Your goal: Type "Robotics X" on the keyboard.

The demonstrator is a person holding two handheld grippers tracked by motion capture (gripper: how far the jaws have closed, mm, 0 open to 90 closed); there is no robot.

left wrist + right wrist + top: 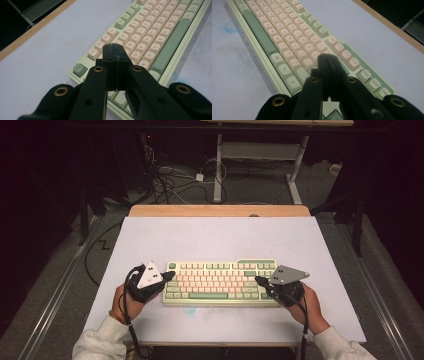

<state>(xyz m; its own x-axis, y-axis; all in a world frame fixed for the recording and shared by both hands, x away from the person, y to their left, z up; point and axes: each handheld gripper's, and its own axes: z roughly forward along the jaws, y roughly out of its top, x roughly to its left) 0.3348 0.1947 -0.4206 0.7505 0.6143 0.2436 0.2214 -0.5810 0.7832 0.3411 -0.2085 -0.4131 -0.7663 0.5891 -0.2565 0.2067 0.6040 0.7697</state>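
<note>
A pale green keyboard (pixel 220 282) with cream and green keys lies near the front of the white table top. My left gripper (pixel 169 276) hovers over its left end, jaws pressed together with nothing between them. In the left gripper view the closed tips (pixel 115 51) sit above the left-hand letter keys of the keyboard (pixel 150 37). My right gripper (pixel 261 281) is over the right end, also shut and empty. In the right gripper view its tips (pixel 327 58) hang above the right-hand keys of the keyboard (pixel 287 42). A hand holds each gripper.
The white board (pixel 210 235) rests on a wooden table whose far edge (pixel 220 210) shows behind it. Beyond lie a desk frame (pixel 260 165) and tangled cables (pixel 175 182) on the floor. A faint blue smudge (pixel 230 26) marks the board near the keyboard's front.
</note>
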